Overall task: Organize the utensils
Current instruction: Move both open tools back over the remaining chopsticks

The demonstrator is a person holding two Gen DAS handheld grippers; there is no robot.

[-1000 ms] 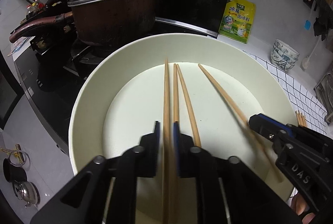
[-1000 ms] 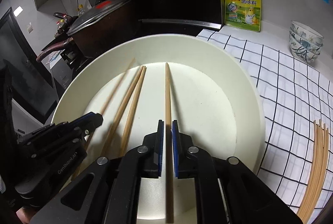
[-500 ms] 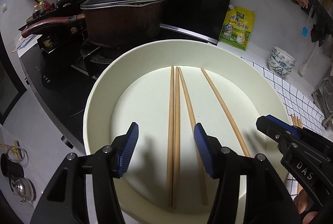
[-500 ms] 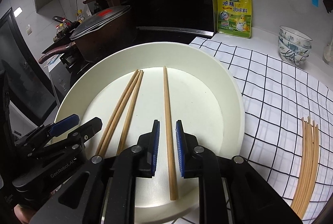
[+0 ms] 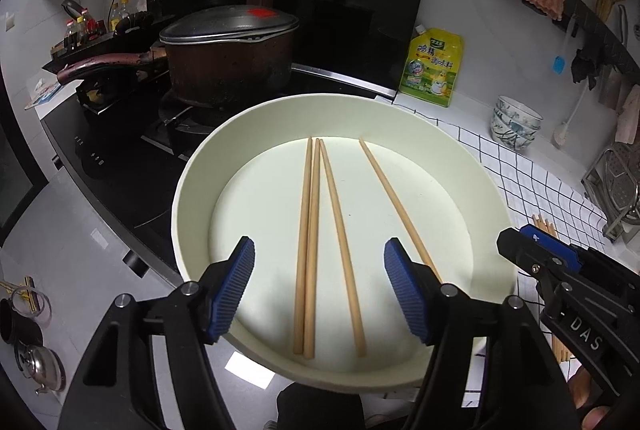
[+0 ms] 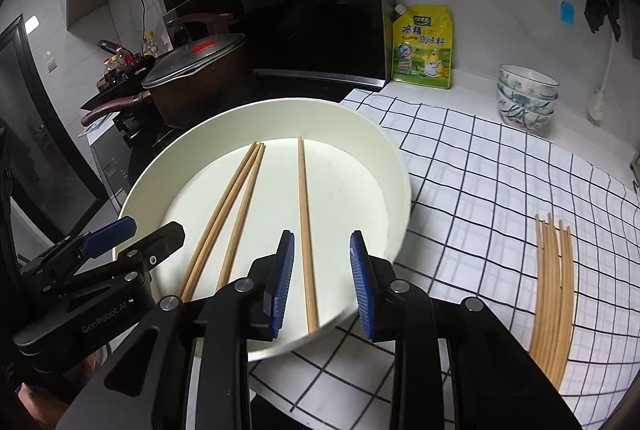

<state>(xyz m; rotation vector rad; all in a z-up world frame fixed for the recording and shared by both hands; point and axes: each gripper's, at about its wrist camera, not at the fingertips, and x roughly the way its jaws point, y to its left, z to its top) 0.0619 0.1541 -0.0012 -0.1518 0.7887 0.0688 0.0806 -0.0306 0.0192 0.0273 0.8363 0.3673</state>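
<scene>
Four chopsticks (image 5: 316,242) lie flat in the pale round dish (image 5: 192,186), and everything else is placed from that dish. Three of them sit close together toward its stove side, two touching along their length and the third angling slightly away; the fourth chopstick (image 6: 306,230) lies apart, nearer the checked cloth (image 6: 480,190). The left gripper (image 5: 320,290) hovers over the dish's near rim with its jaws opening wide, the group of three showing between its blue pads but untouched. The right gripper (image 6: 322,278) hangs over the same near rim, its jaws also opening (less widely), with the lone chopstick lying loose between the pads. Beyond the dish, on the stove side, stands a dark lidded pot (image 5: 228,58). A yellow seasoning pouch (image 6: 422,48) leans against the wall behind the dish. On the cloth well to the other side lies a bundle of more chopsticks (image 6: 554,294), and stacked patterned bowls (image 6: 526,98) stand farther back on the bench.
</scene>
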